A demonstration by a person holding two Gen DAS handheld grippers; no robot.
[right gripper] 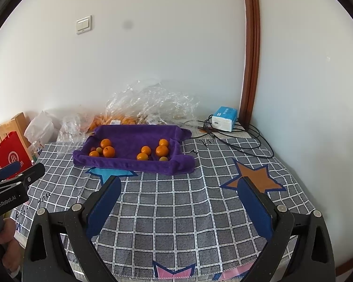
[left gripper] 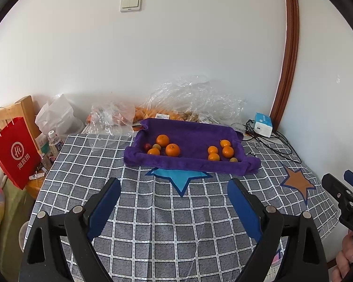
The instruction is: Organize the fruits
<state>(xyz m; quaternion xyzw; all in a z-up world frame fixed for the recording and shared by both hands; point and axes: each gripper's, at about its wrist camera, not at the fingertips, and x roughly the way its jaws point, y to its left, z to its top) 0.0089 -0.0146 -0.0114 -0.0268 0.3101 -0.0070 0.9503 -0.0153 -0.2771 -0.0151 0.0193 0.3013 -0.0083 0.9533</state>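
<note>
On the checked bench (left gripper: 153, 211) the fruits (left gripper: 167, 146) lie in two clusters inside the tray (left gripper: 190, 165), sorting unclear; both hand-held grippers, left (left gripper: 174, 195) and right (right gripper: 180, 193), gape wide and empty.

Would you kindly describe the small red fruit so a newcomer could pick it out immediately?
Find the purple towel-lined tray on the checked tablecloth. In its left-hand cluster of oranges, look at the outermost edge. The small red fruit sits there: the only red piece, smaller than any orange.
</note>
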